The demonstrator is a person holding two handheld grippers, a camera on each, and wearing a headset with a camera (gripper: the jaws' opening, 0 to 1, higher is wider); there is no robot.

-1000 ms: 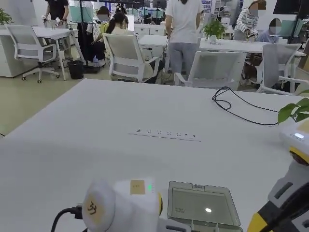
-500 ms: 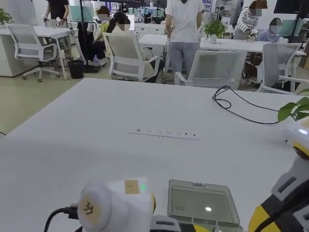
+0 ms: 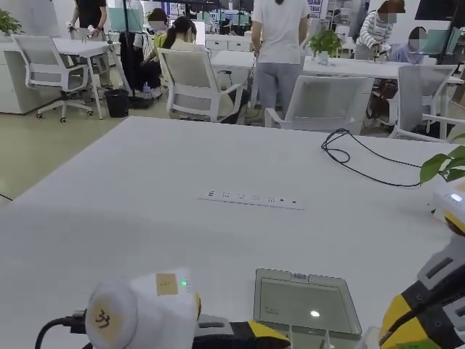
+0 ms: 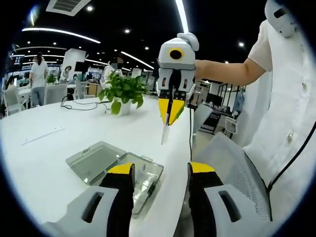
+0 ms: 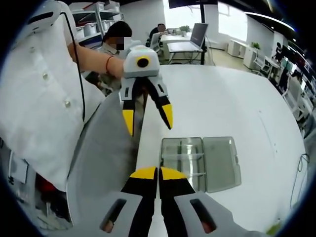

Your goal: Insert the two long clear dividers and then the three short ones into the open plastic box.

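Right gripper (image 4: pixel 171 118) pinches a thin clear plastic divider (image 4: pixel 164 134), one o'clock from the open plastic box (image 4: pixel 150 168). It seems light, stiff, slippery: hold its edge. Left gripper (image 5: pixel 148 126) gapes wide.

Plastic box (image 3: pixel 307 305) front cut by head view's bottom edge; clear divider (image 4: pixel 165 132) top hidden in right gripper (image 4: pixel 170 118) jaws.

We see the open box (image 4: pixel 154 181) on the desk (image 3: pixel 145 218) near its front edge, lid (image 3: pixel 306 305) lying behind it — socket strip (image 3: pixel 254 199) farther back, cable (image 3: pixel 356 163) and plant (image 3: pixel 443 166) far right.
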